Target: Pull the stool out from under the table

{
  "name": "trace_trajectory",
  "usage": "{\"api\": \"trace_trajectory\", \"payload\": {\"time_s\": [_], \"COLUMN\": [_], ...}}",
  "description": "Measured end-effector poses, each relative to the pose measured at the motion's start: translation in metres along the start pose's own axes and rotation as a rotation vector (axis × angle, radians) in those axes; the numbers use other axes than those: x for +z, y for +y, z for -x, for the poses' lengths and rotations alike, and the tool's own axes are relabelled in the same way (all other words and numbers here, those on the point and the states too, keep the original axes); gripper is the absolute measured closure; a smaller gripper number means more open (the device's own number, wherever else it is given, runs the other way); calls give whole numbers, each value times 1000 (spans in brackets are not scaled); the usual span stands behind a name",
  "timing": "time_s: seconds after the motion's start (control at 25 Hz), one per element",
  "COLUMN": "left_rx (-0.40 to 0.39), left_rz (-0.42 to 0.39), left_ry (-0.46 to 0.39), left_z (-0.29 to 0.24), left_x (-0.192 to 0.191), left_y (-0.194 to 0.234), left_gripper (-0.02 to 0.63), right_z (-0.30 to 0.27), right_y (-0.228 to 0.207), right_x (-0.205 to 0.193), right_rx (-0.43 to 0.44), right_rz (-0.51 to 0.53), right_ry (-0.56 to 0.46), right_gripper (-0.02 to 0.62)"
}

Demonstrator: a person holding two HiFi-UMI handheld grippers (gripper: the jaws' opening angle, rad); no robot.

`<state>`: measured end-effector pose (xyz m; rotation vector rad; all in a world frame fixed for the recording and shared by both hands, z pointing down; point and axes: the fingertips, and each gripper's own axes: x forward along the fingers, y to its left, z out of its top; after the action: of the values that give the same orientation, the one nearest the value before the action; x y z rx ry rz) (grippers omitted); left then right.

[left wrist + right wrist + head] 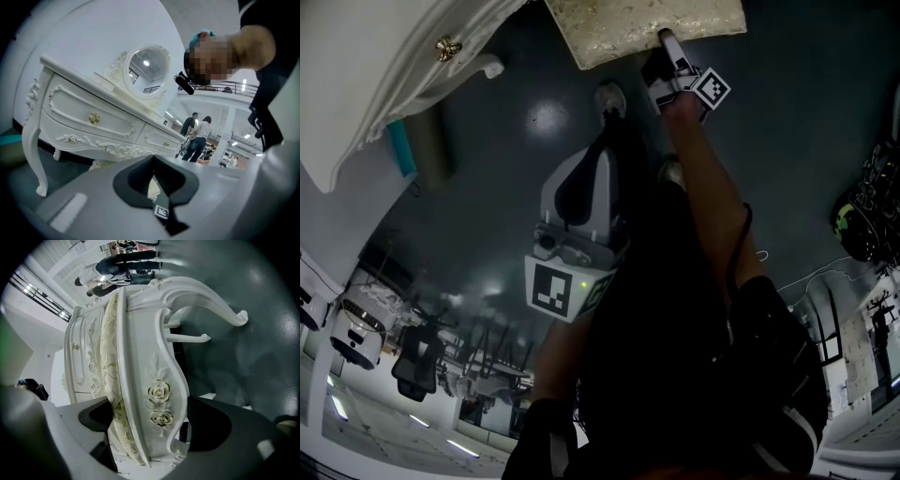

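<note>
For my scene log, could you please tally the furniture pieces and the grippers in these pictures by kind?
Dressing table: 1
Stool: 1
Grippers: 2, the left gripper and the right gripper
Total: 4

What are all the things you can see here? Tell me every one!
Stool: one, white with cream cushion, beside the table.
Table: one, white, carved, by the wall.
Mirror: one, oval, white-framed, on the table.
Knobs: at least two, gold, on the drawers.
Floor: dark grey.
People: two, far behind.
Right hand-held gripper: white and black, shut on the stool's edge.
Left hand-held gripper: grey, shut, empty, back from the stool.
</note>
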<state>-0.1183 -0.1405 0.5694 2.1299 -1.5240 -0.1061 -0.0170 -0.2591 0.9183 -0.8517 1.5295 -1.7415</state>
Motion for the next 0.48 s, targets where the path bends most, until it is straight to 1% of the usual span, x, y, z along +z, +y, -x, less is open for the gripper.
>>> {"api": "trace_trajectory", "payload": {"time_s": [0.2, 0.48], "left_rx": [9, 36], "left_rz": [-24, -23], "left_ry": [-44, -53], "left_z": [27, 74], "left_x": [-3, -33], "left_y": [-21, -57], "left_gripper": [598, 598], "right_z": [42, 105], "right_y": [-5, -13], "right_x": [-11, -23], "right_rx": [-4, 1], "right_rz": [6, 4], "right_ry": [20, 36], "right_gripper": [104, 106]}}
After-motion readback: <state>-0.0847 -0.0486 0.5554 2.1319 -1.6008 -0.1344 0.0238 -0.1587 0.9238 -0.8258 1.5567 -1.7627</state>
